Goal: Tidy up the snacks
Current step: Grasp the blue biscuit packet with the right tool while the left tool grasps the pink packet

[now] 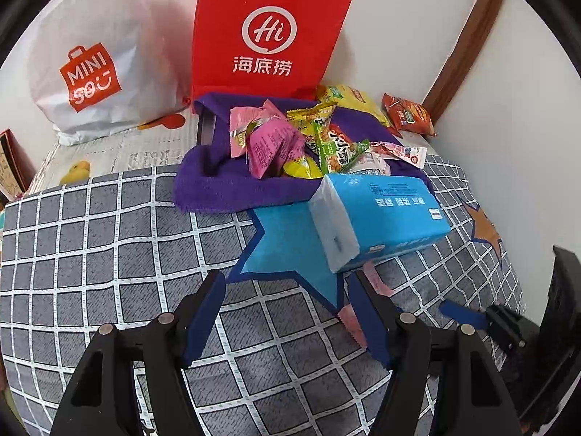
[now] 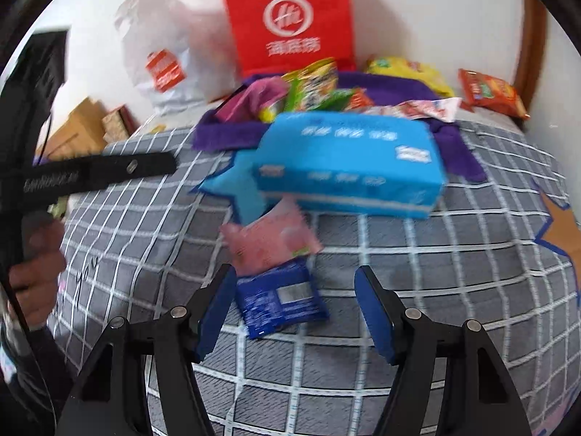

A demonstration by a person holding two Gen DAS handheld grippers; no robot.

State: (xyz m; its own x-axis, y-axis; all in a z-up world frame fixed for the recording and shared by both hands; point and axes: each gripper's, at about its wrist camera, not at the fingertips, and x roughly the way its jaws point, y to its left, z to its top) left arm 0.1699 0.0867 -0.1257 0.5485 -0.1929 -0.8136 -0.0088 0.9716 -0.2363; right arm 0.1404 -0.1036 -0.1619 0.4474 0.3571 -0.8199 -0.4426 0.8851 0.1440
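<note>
A pile of snack packets lies on a purple towel on a checked quilt. In front of it rests a blue tissue pack. My left gripper is open over bare quilt with nothing between its fingers. My right gripper is open, pointing down at a dark blue packet that lies flat on the quilt close to the left finger, pads not pressing it. A pink packet lies just beyond, against the tissue pack.
A red shopping bag and a white plastic bag lean on the wall behind. An orange-red packet and a yellow one lie by the corner. Cardboard boxes stand left of the bed.
</note>
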